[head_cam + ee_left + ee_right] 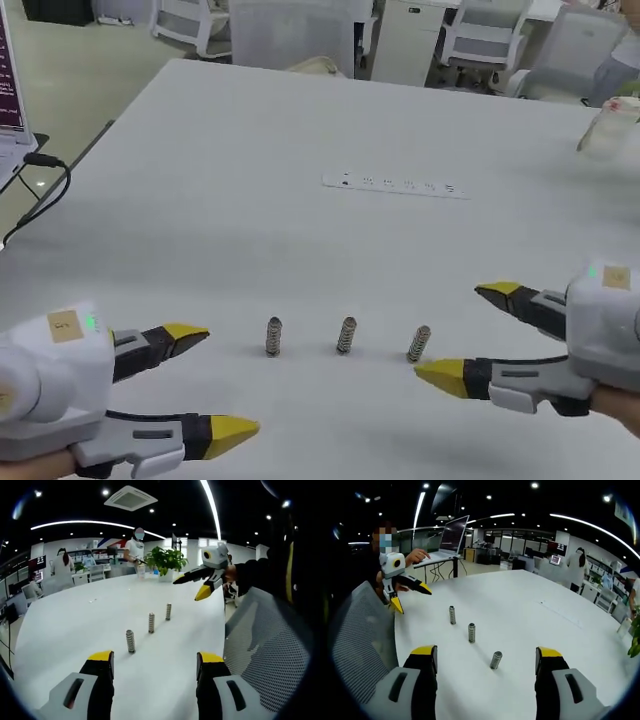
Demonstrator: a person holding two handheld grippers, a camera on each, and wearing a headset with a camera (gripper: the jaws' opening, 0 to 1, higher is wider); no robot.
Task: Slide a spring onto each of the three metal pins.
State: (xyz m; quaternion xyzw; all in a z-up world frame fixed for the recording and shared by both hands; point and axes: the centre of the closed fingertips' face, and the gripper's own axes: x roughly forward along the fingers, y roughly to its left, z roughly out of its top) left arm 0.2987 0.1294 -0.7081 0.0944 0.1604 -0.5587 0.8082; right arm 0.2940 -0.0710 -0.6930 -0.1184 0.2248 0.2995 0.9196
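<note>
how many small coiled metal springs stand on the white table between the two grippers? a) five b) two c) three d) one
c: a left coiled metal spring, a middle spring and a right spring stand in a row on the white table, between the left gripper and the right gripper.

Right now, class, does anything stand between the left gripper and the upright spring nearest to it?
Nothing visible does. Bare table lies between the open left gripper and the nearest spring; the middle spring and far spring stand beyond it.
</note>
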